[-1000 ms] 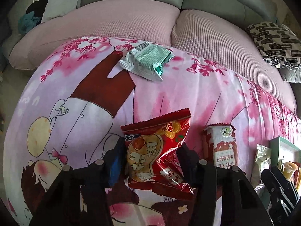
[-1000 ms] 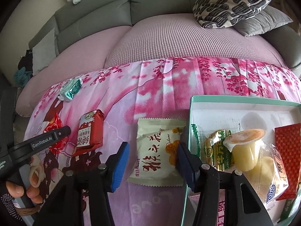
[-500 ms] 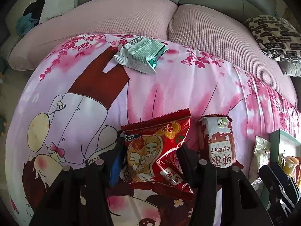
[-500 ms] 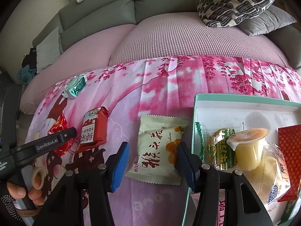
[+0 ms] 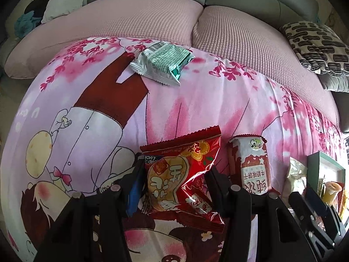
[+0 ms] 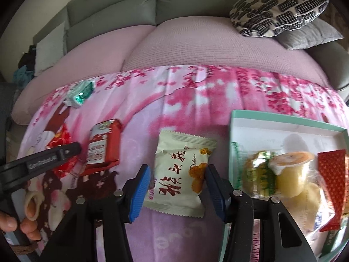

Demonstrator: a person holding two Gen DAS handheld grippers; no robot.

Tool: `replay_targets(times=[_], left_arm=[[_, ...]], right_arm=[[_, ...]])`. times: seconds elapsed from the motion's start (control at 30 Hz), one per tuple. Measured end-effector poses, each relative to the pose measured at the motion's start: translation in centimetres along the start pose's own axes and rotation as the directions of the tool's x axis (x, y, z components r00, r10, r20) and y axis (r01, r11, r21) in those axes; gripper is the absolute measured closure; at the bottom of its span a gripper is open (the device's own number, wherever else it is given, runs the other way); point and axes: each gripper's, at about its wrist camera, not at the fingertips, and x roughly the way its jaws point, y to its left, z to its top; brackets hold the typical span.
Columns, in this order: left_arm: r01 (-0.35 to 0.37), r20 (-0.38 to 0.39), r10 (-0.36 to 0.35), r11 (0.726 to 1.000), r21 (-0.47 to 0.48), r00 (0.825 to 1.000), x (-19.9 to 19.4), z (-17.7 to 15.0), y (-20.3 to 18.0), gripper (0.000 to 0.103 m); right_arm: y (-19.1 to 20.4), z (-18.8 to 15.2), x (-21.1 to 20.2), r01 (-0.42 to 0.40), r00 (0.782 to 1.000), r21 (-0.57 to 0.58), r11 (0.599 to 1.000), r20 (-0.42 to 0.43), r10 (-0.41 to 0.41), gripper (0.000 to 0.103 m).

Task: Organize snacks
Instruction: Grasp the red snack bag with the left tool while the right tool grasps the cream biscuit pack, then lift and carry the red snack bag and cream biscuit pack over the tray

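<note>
My left gripper is shut on a red snack packet; the foil is creased where the right pad presses it. To its right lies a red-and-white packet, and a green packet lies at the far edge of the pink cloth. My right gripper is shut on a cream snack packet, a pad against each side of it. This packet rests flat on the cloth, just left of a teal-rimmed white box.
The box holds a jelly cup, a green-printed packet and a red packet. A hand holds the left gripper's handle at the left. A pink-covered sofa with a patterned cushion stands behind.
Both views have drifted slightly, and the box now sits a little farther right in the right wrist view. Each packet has stayed between its jaws.
</note>
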Motion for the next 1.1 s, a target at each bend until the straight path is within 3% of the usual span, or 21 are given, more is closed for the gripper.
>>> replay_targets(times=[0.33, 0.73, 1.1], left_arm=[[-0.006, 0.002, 0.006, 1.0, 0.001, 1.0, 0.1, 0.0, -0.1, 0.048], [-0.03, 0.002, 0.03, 1.0, 0.007, 1.0, 0.3, 0.1, -0.4, 0.049], [-0.054, 0.011, 0.054, 0.998, 0.011, 0.998, -1.1, -0.3, -0.2, 0.049]], right_arm=[[0.8, 0.2, 2.0, 0.065, 0.997, -0.009, 0.998, -0.029, -0.065, 0.048], [1.9, -0.3, 2.1, 0.129, 0.992, -0.077, 0.989, 0.006, -0.129, 0.049], [2.3, -1.0, -1.5, 0.071, 0.997, -0.057, 0.996, 0.035, -0.069, 0.049]])
